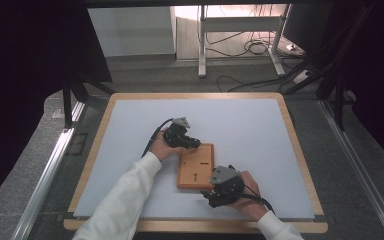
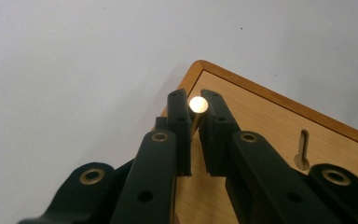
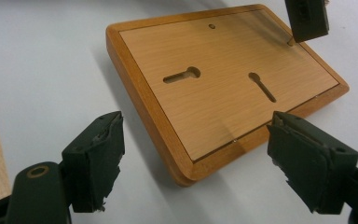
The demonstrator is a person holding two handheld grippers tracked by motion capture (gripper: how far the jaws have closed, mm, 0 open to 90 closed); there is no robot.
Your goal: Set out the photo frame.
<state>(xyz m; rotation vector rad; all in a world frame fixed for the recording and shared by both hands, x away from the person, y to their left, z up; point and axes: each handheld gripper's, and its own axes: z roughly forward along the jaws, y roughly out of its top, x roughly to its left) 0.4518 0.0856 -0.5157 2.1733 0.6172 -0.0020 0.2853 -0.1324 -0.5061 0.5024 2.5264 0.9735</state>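
A flat wooden board (image 1: 196,166) lies on the pale mat near the table's middle, back side up. Its rim is darker orange wood, its panel lighter, with two keyhole slots (image 3: 182,74). A small round peg (image 2: 198,104) stands at one corner.

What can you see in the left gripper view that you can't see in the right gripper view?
The left gripper view gives a close look at a small shiny round peg pinched between the left gripper jaws at the wooden board's corner.

The right gripper view has the right gripper with jaws wide apart and nothing between them, near one corner of the board. It takes in the whole board face, with two keyhole slots and a small hole.

Both have the wooden board lying flat on the pale mat.
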